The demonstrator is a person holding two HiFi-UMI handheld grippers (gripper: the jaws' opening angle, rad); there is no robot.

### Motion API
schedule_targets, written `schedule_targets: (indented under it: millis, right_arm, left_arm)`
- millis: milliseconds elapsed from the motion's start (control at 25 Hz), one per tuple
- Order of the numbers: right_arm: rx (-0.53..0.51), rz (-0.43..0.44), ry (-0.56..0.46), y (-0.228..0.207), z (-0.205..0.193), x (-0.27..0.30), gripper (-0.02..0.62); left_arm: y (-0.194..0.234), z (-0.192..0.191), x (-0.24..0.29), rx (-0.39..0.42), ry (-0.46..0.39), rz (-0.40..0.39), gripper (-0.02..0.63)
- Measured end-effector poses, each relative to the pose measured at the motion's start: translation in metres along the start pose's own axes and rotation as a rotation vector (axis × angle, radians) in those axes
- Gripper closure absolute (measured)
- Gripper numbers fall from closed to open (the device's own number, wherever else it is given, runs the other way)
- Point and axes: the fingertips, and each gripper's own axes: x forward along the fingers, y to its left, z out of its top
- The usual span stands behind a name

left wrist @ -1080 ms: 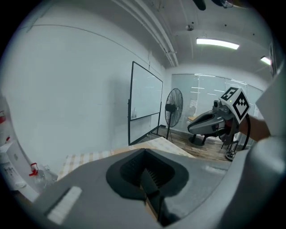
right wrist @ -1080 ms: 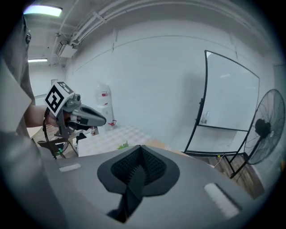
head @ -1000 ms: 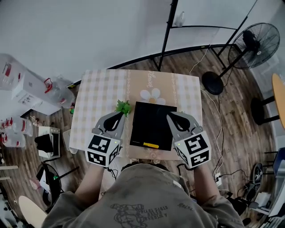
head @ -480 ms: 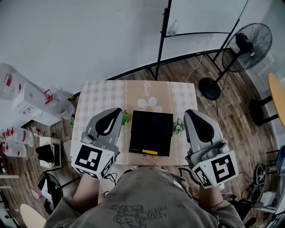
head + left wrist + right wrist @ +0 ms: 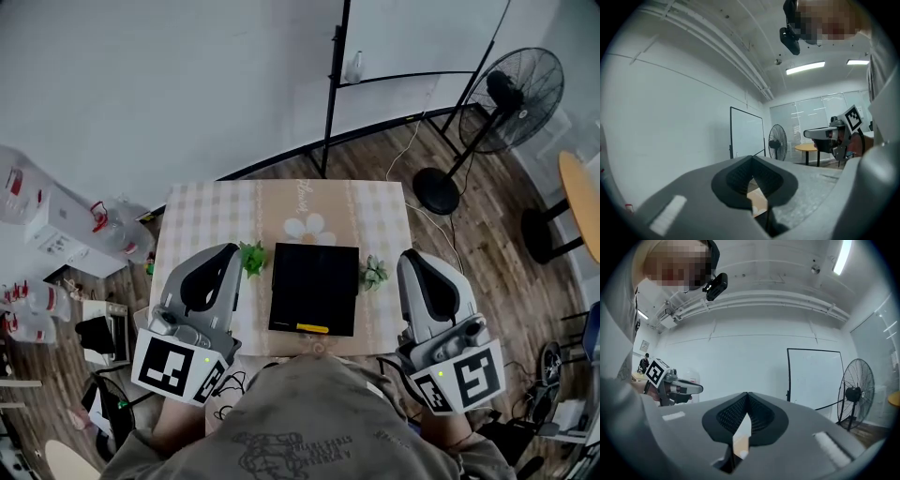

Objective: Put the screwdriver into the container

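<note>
Lit bright and even from above by long white ceiling strip lamps (image 5: 805,68), with glare off one at the right gripper view's top right. Barely any shadow on the brown wooden plank floor (image 5: 487,272) in the head view. Bent hard by fisheye toward every edge, black-cornered in both gripper views. Soft on the near grey left gripper (image 5: 751,159) and right gripper (image 5: 747,397), sharp farther off

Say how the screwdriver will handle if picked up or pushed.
The screwdriver looks small and slim, so it is probably light and stiff. Its shape seems rod-like, so a push may roll it across the black container. It lies flat, so lifting it would likely need a low, narrow pinch.
</note>
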Motion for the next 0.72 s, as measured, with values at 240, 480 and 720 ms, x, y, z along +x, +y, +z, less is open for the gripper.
schedule_targets:
  millis: [240, 480, 720]
  right_arm:
    - [0.009, 0.042, 0.1, 0.008, -0.035, 0.002, 0.569]
    - [0.061, 0.073, 0.212, 0.015, -0.085, 0.01, 0.569]
    - [0.064, 0.085, 0.23, 0.017, -0.095, 0.012, 0.568]
  left_arm:
    - [0.002, -0.023, 0.003, -0.009, 0.053, 0.01, 0.606]
    - [-0.003, -0.059, 0.007, -0.032, 0.126, 0.005, 0.606]
    - [0.003, -0.06, 0.006, -0.012, 0.137, 0.027, 0.606]
